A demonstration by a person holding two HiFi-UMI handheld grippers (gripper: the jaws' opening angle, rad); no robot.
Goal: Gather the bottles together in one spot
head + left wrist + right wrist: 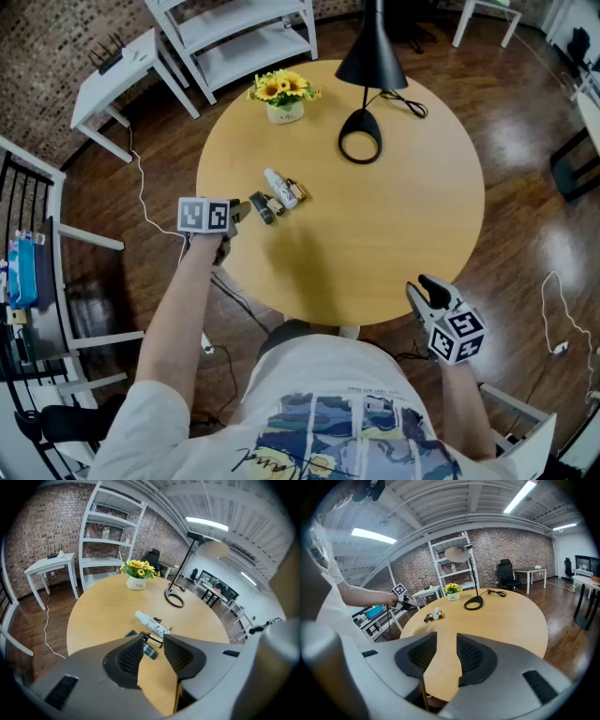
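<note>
Three small bottles (279,195), white, dark and amber, lie clustered left on the round wooden table (375,234). The left gripper (242,211) is just beside them and the right gripper (422,287) is at the near edge. Both have their jaws apart and empty.

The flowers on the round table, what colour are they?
The flowers are yellow with dark centres, like small sunflowers. The head view shows them best.

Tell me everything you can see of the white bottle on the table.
The white bottle is slim and plastic-looking, with a greyish label. It lies on its side on the round table. An amber bottle lies against one side, and a dark bottle lies close on the other. Nothing holds it.
</note>
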